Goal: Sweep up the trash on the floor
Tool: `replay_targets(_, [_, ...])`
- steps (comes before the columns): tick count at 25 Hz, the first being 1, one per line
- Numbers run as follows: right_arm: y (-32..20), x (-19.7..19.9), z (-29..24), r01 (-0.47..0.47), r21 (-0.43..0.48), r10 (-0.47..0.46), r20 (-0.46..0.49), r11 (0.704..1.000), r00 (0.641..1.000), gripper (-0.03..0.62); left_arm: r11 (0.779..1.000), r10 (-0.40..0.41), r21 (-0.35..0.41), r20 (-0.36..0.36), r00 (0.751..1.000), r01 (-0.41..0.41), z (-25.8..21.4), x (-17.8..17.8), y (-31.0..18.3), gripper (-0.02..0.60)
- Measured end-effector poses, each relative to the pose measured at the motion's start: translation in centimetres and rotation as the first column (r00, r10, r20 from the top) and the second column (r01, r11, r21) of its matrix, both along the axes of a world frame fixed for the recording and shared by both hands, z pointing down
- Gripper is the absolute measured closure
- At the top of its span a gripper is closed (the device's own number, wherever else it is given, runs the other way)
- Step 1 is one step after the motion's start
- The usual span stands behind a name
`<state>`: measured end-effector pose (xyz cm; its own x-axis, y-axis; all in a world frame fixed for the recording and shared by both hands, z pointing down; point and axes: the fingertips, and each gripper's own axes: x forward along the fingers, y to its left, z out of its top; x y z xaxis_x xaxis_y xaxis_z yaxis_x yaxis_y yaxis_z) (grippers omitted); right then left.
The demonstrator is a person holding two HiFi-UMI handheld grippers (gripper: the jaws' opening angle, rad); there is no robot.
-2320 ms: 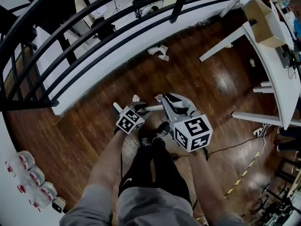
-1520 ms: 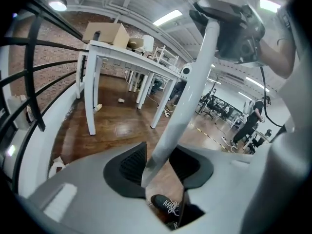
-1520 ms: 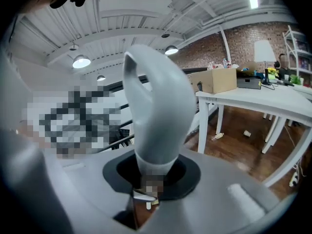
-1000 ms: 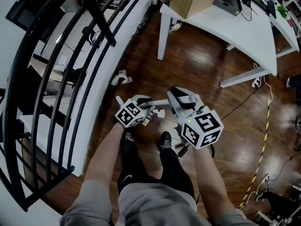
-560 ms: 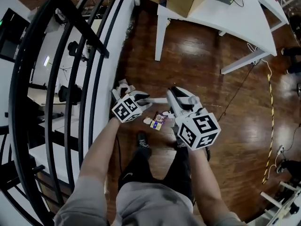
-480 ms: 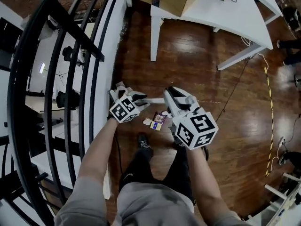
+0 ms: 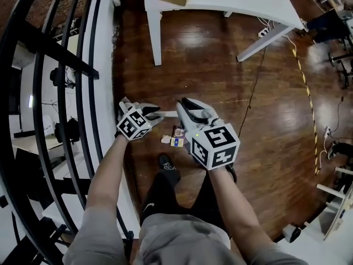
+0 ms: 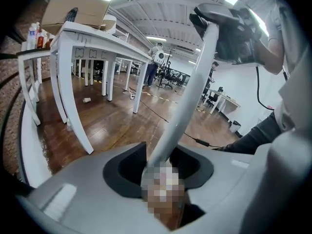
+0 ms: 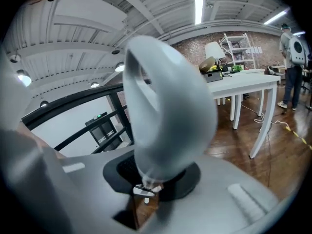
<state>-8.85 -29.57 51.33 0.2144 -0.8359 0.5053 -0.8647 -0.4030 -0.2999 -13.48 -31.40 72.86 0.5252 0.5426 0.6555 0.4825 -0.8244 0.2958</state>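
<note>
Approach: my left gripper (image 7: 149,112), jaws just widening, grips white pole (image 7: 167,114), right gripper (image 7: 190,110) clamps grey handle (image 9: 165,106); next, lower to trash (image 7: 176,139) beneath fingers.

A few small scraps of trash (image 7: 175,141), one pale and one a colourful wrapper, lie close together on the dark wooden floor (image 7: 209,65), and a white pole (image 7: 167,114) ending in a grey looped grip (image 9: 165,111) is carried roughly level near them.
</note>
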Motion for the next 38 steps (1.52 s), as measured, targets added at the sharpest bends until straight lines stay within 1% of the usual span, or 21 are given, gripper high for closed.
replay_targets(4, [2.4, 0.2, 0.2, -0.022, -0.061, 0.022, -0.002, 0.998, 1.000, 0.537, 0.999, 0.035, -0.034, 0.002, 0.999, -0.035, 0.1, 0.4, 2.8, 0.433])
replay_targets(7, [4.5, 0.4, -0.1, -0.047, -0.075, 0.047, 0.004, 0.996, 0.999, 0.537, 0.996, 0.062, -0.069, 0.006, 0.998, -0.061, -0.6, 0.6, 5.1, 0.431])
replay_targets(10, [6.7, 0.7, -0.3, -0.063, -0.089, 0.064, 0.008, 0.994, 0.998, 0.537, 0.993, 0.081, -0.087, 0.008, 0.997, -0.080, -0.5, 0.9, 7.4, 0.428])
replay_targets(14, [10.6, 1.6, -0.5, -0.075, -0.111, 0.077, 0.014, 0.991, 0.997, 0.537, 0.988, 0.108, -0.111, 0.019, 0.994, -0.106, -0.6, 1.5, 12.0, 0.428])
replay_targets(17, [14.0, 2.7, -0.4, -0.079, -0.115, 0.081, 0.019, 0.990, 0.997, 0.537, 0.985, 0.134, -0.113, 0.037, 0.990, -0.129, -0.5, 2.3, 15.5, 0.428])
replay_targets(20, [18.4, 4.5, -0.4, -0.089, -0.114, 0.093, 0.031, 0.990, 0.995, 0.537, 0.984, 0.149, -0.107, 0.052, 0.988, -0.142, -0.5, 4.0, 19.8, 0.428])
replay_targets(24, [23.3, 6.8, -0.6, -0.053, -0.081, 0.059, 0.064, 0.995, 0.996, 0.537, 0.987, 0.148, -0.073, 0.087, 0.985, -0.142, -0.9, 5.7, 24.3, 0.430])
replay_targets(26, [25.1, 8.4, -0.8, -0.022, -0.046, 0.026, 0.071, 0.999, 0.997, 0.537, 0.991, 0.130, -0.046, 0.100, 0.987, -0.125, -1.1, 7.1, 25.9, 0.433])
replay_targets(28, [26.5, 10.2, -1.5, 0.019, -0.002, -0.019, 0.069, 1.000, 0.997, 0.537, 0.996, 0.089, -0.013, 0.105, 0.991, -0.088, -1.7, 8.8, 27.2, 0.434])
replay_targets(31, [28.2, 13.0, -3.8, 0.080, 0.062, -0.083, 0.056, 0.995, 0.995, 0.537, 0.999, 0.023, 0.028, 0.100, 0.995, -0.025, -3.9, 11.4, 28.6, 0.437])
replay_targets(34, [29.2, 15.7, -7.3, 0.117, 0.116, -0.120, 0.024, 0.986, 0.992, 0.537, 0.998, -0.028, 0.051, 0.059, 0.998, 0.025, -7.2, 13.9, 29.5, 0.443])
replay_targets(36, [29.8, 17.5, -9.8, 0.118, 0.151, -0.120, -0.001, 0.981, 0.993, 0.537, 0.997, -0.058, 0.054, 0.014, 0.998, 0.057, -9.6, 16.0, 30.0, 0.445])
replay_targets(38, [30.9, 19.1, -11.9, 0.108, 0.172, -0.105, -0.023, 0.979, 0.994, 0.537, 0.996, -0.071, 0.048, -0.031, 0.997, 0.073, -11.4, 18.0, 31.0, 0.446])
